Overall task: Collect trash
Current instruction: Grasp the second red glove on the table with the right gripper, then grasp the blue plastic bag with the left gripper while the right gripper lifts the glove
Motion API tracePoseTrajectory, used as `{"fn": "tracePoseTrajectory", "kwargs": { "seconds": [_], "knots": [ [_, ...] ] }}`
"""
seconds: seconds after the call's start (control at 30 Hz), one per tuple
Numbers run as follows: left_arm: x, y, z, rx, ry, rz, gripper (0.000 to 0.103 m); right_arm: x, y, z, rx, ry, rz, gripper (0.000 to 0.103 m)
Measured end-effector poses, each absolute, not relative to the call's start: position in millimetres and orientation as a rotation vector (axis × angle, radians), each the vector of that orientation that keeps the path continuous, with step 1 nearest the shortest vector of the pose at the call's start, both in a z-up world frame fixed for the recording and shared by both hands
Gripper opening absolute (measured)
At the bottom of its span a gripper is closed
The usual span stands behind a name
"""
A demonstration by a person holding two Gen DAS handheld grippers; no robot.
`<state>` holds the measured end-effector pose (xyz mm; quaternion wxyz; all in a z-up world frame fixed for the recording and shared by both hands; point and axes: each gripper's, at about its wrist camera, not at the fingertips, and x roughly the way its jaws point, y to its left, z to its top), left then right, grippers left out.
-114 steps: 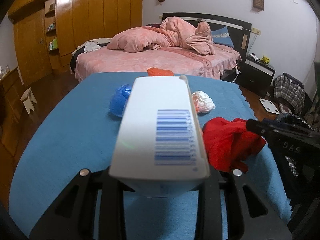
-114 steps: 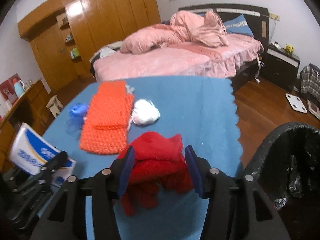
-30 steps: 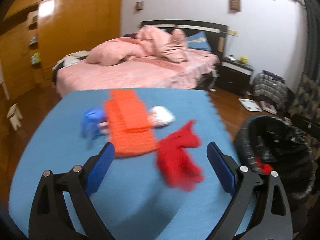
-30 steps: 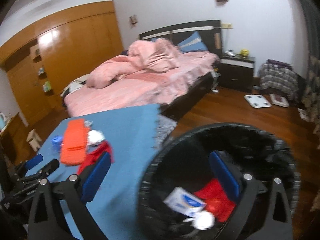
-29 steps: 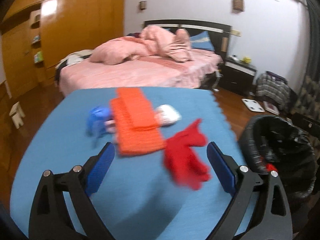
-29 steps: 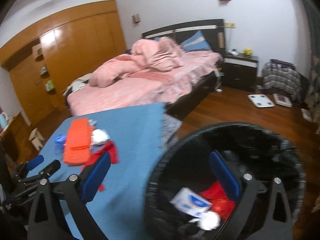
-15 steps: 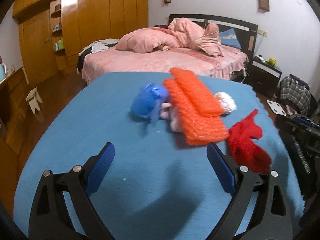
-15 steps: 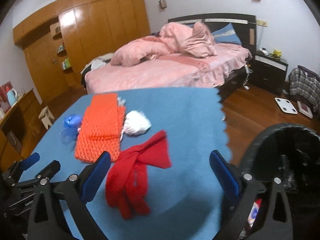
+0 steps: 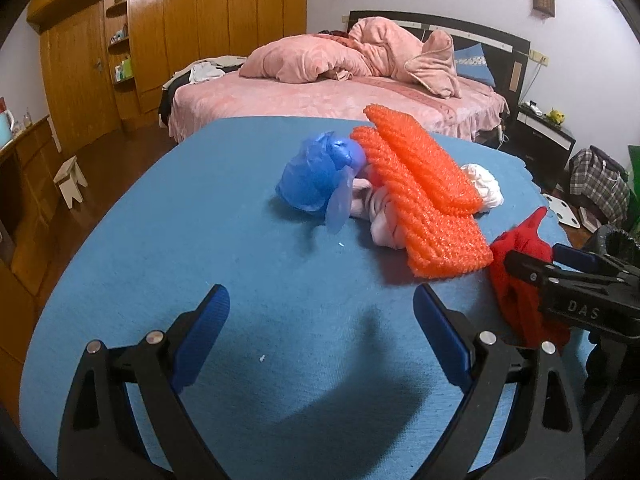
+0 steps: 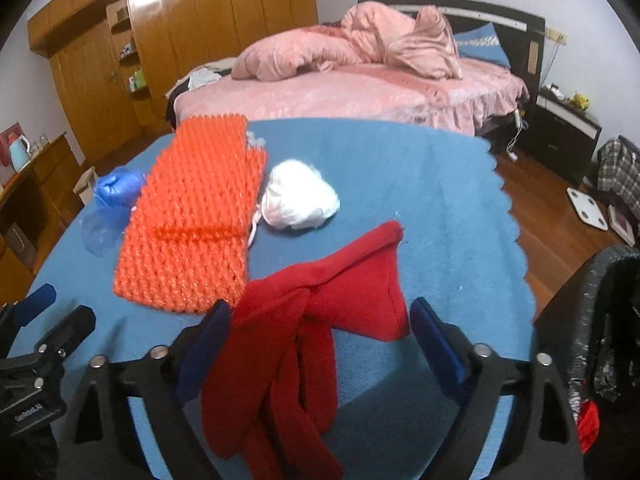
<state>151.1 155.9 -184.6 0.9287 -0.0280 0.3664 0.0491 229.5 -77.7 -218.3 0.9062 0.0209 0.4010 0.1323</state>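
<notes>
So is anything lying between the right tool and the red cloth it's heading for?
Nothing visible does. The right tool already straddles the red cloth, its jaws having just been closing, though the pads do not press on it yet. The orange mesh touches the cloth's left edge, outside the jaws.

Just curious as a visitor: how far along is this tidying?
Some red trash already lies in the black bin. The right hand-held gripper, jaws just narrowing, straddles the red cloth without pinching it. Orange netting, blue bag and white wad remain.
</notes>
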Motion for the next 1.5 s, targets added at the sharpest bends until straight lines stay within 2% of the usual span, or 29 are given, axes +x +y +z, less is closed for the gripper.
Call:
{"fn": "tracePoseTrajectory", "kwargs": {
  "seconds": [0.13, 0.2, 0.23, 0.3, 0.37, 0.53, 0.83, 1.13, 1.37, 1.4, 1.5],
  "knots": [
    [150, 156, -186, -0.055, 0.757, 0.100, 0.087, 230, -73, -221, 0.034, 0.849, 0.299, 0.055],
    [150, 156, -188, -0.055, 0.761, 0.101, 0.087, 229, -74, -221, 0.041, 0.845, 0.318, 0.031],
    [151, 156, -188, -0.056, 0.763, 0.103, 0.086, 228, -74, -222, 0.049, 0.844, 0.337, 0.025],
    [150, 156, -189, -0.057, 0.765, 0.104, 0.086, 227, -75, -222, 0.056, 0.844, 0.352, 0.017],
    [151, 156, -189, -0.058, 0.767, 0.104, 0.086, 226, -74, -221, 0.058, 0.839, 0.358, 0.014],
    [150, 157, -189, -0.070, 0.766, 0.102, 0.085, 222, -81, -214, 0.084, 0.809, 0.332, 0.012],
    [159, 170, -184, -0.107, 0.746, 0.100, 0.077, 245, -100, -200, 0.100, 0.772, 0.272, 0.012],
    [210, 187, -171, -0.076, 0.699, 0.112, 0.069, 286, -110, -196, 0.103, 0.759, 0.215, 0.012],
    [236, 183, -181, -0.079, 0.719, 0.066, 0.068, 303, -103, -205, 0.096, 0.774, 0.208, 0.012],
    [239, 183, -184, -0.083, 0.729, 0.062, 0.067, 304, -101, -207, 0.089, 0.777, 0.211, 0.012],
    [247, 186, -192, -0.111, 0.764, 0.030, 0.054, 304, -96, -210, 0.071, 0.782, 0.222, 0.012]
  ]
}}
